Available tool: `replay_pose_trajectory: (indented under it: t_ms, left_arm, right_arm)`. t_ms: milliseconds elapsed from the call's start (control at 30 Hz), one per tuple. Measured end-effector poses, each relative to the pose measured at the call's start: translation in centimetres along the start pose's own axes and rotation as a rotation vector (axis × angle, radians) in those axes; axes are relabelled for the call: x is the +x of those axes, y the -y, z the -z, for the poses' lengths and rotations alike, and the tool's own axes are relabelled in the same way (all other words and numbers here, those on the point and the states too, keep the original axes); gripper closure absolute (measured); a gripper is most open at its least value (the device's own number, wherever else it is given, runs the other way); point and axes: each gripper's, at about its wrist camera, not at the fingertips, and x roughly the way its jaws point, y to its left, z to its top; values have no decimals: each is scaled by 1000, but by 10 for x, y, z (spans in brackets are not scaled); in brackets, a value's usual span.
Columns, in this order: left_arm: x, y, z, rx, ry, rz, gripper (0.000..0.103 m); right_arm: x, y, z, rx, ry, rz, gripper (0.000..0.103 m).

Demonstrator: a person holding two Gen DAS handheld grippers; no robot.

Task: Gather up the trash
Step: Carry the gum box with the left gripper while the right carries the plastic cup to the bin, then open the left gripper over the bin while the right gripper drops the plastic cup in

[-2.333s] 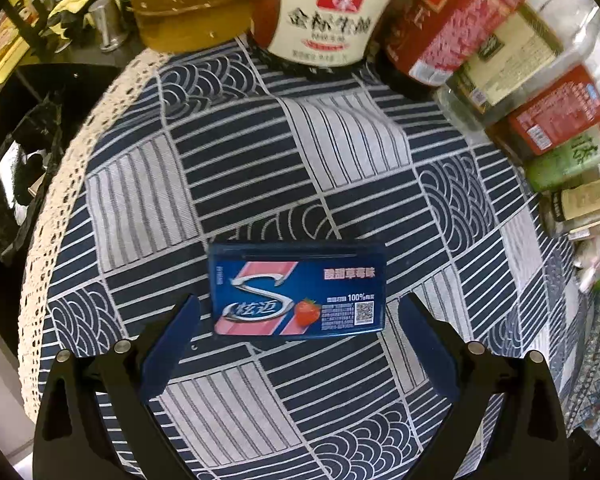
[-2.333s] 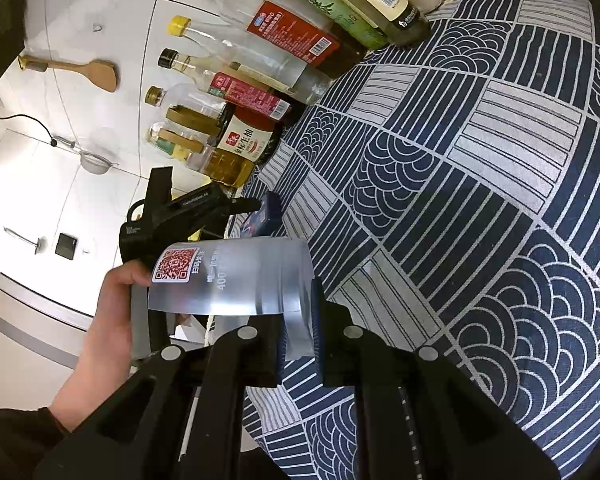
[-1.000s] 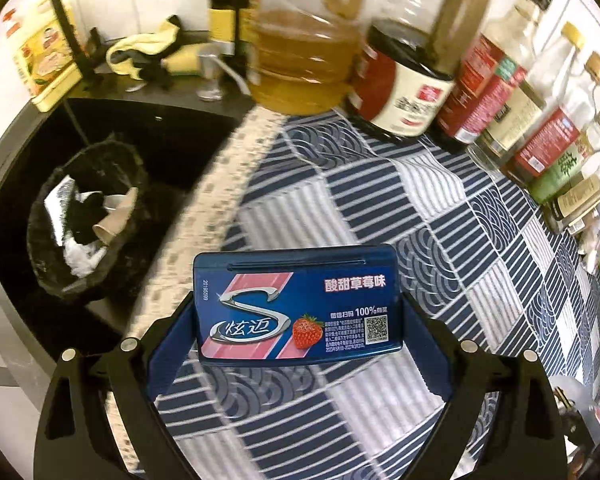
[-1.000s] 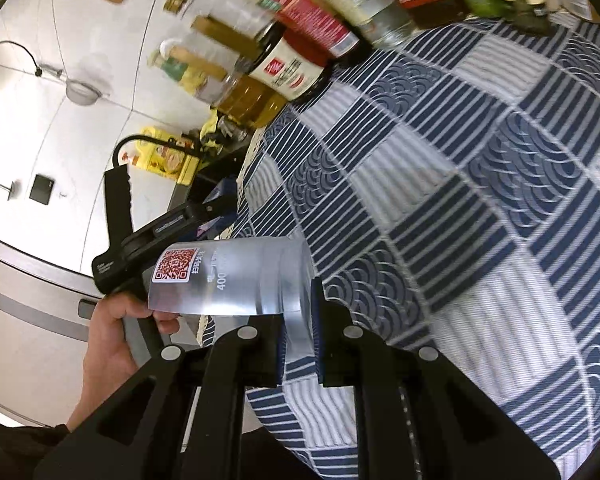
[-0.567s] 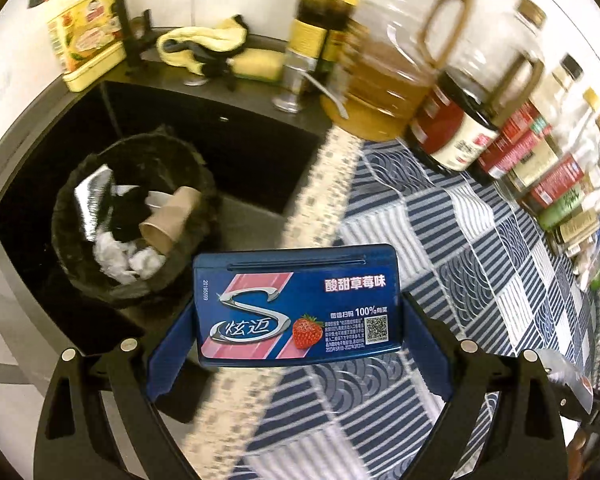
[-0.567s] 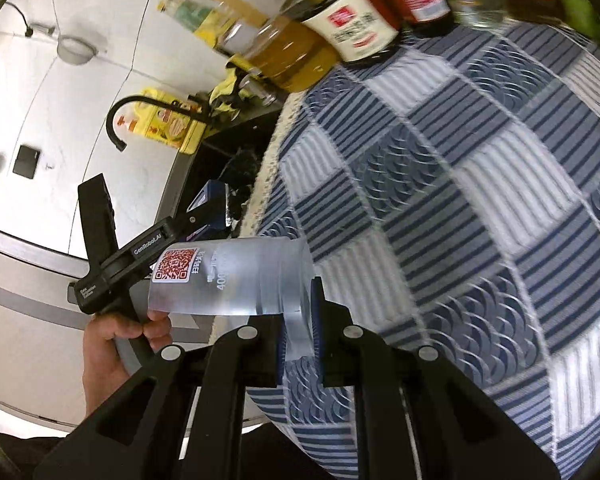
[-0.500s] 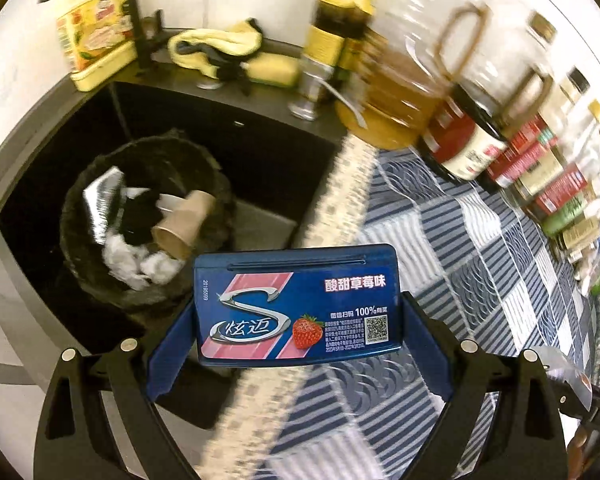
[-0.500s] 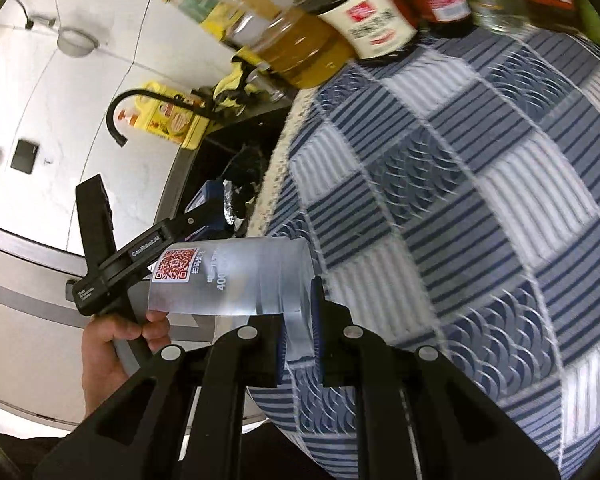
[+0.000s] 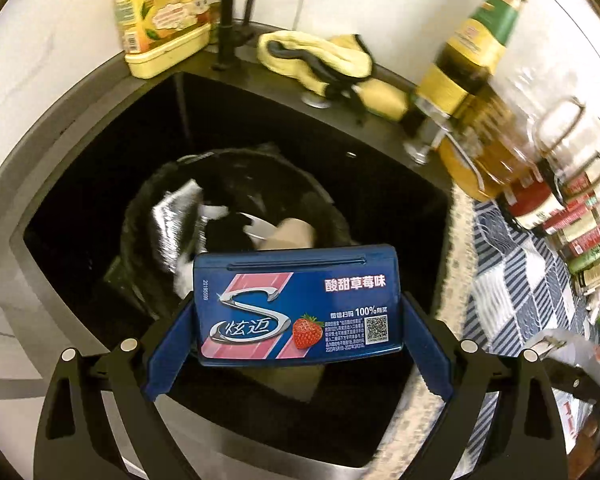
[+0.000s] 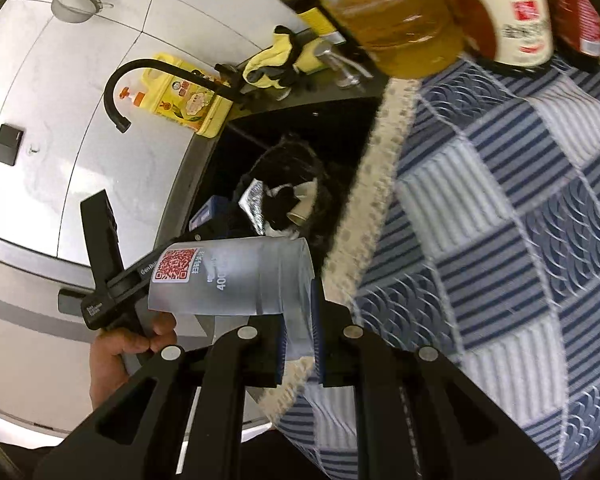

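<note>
Left tongs (image 9: 296,334) grip the gum pack (image 9: 297,306) above the trash bin (image 9: 140,216); right tongs (image 10: 298,346) clamp the plastic cup (image 10: 236,282) beside it.

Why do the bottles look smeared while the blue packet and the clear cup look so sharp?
Left wrist view: the gum packet, clamped in the left gripper, travels with the camera and stays crisp; the oil bottles streak with motion blur, and the sink is dark. Right wrist view: the plastic cup in the right gripper is sharp, the tablecloth smeared. Fisheye bends edges.
</note>
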Motion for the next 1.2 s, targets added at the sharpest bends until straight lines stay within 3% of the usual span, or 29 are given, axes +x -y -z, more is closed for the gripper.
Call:
replay_pose_trajectory:
  t_ms: [333, 700, 1200]
  left_arm:
    - [6, -60, -44, 36, -10, -4, 11]
    - [31, -75, -87, 192, -55, 28, 11]
    - [99, -80, -121, 226, -182, 95, 11]
  right_arm:
    - [61, -35, -29, 47, 39, -6, 90]
    - [98, -55, -48, 166, 129, 10, 90]
    - [150, -50, -54, 254, 74, 70, 90]
